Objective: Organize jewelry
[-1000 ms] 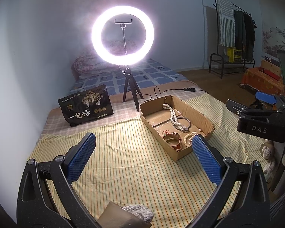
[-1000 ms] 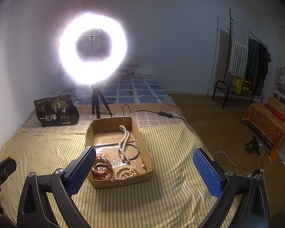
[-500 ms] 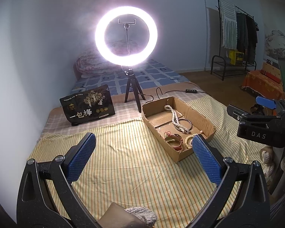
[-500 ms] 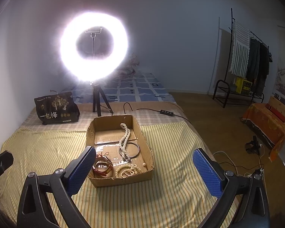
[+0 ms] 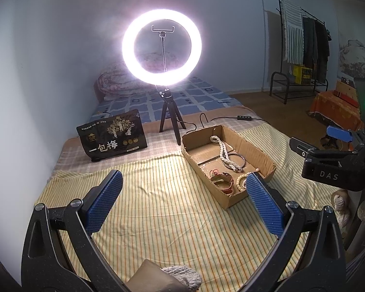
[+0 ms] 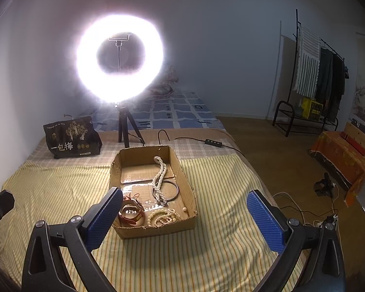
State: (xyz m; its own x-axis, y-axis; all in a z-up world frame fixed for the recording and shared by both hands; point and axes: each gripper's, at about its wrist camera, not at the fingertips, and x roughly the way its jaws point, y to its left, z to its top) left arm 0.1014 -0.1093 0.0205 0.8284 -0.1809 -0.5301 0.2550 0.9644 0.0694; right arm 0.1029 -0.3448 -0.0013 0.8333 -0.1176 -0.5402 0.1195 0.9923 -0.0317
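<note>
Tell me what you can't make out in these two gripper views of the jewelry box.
- Watch, right view: partly hidden behind the right gripper's finger.
- Bead bracelet, left view: partly behind the left gripper's finger.
- Phone clamp in the ring light, right view: washed out by glare.
- Small print on the black bag: too small.

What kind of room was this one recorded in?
Most likely a bedroom: the cardboard box of jewelry sits on a striped bedsheet, a rolled quilt lies by the wall, and a clothes rack stands opposite.
</note>
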